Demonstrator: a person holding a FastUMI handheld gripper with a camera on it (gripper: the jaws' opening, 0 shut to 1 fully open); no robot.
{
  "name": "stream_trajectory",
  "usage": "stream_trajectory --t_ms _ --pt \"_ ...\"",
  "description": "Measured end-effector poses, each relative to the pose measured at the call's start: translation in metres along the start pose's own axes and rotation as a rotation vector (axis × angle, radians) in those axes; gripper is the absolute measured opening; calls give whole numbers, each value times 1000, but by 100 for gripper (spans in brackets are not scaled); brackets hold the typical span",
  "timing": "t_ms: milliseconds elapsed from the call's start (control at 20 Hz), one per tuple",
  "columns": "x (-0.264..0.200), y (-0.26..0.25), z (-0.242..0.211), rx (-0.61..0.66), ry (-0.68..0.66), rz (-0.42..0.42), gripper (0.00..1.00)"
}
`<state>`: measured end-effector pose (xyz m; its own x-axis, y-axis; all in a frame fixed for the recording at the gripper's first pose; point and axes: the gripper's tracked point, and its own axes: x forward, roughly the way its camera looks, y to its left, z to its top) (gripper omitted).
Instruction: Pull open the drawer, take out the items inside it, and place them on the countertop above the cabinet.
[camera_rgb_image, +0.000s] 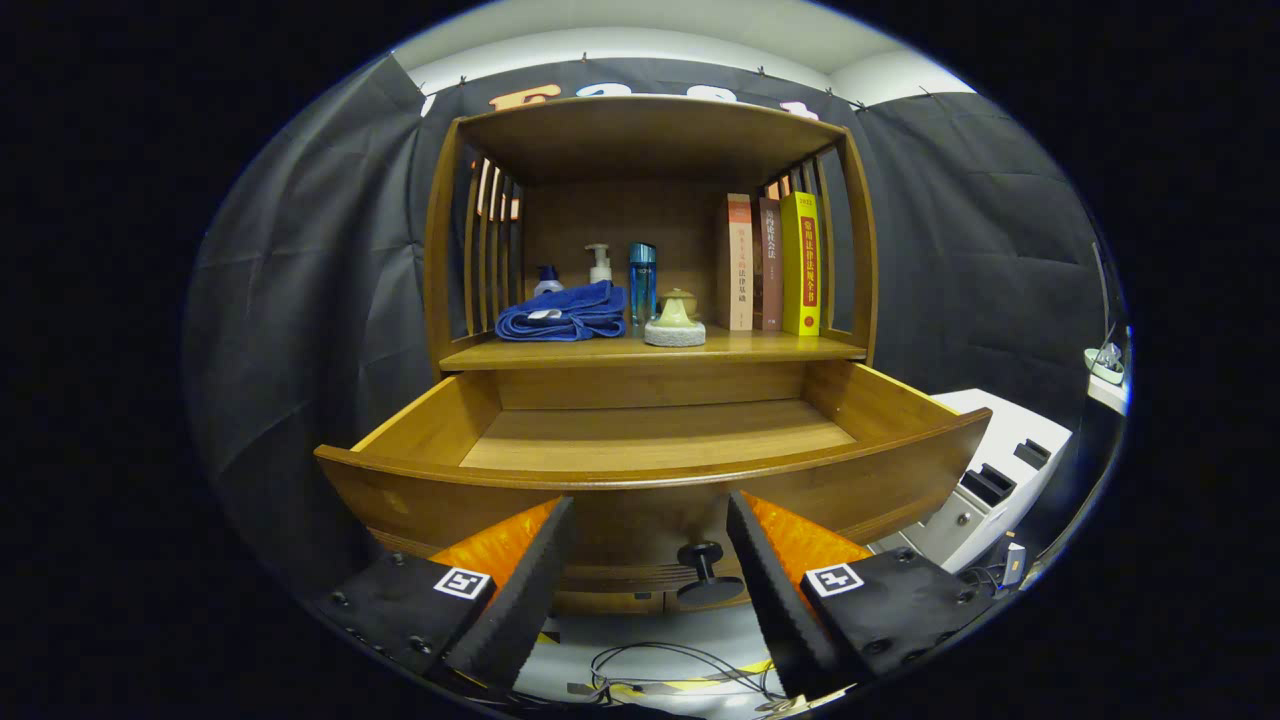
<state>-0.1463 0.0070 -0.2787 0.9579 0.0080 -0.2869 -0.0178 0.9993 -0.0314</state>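
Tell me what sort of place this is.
Likely a staged recording booth, not a home: black cloth wall behind a wooden cabinet, loose cables on the floor. The open tool flanks the open drawer's knob.

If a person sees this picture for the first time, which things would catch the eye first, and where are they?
Probably the pulled-out wooden drawer just ahead of the fingers; its visible floor looks bare, and its dark knob sits between the open gripper. Next, on the countertop above: a folded blue towel left, a yellow book right.
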Motion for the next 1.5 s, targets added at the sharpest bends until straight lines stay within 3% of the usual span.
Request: stream_trajectory --t_ms 750,1500 --pt "25 7 5 55 21 18 97" --pt "115 12 26 -13 29 24 96"
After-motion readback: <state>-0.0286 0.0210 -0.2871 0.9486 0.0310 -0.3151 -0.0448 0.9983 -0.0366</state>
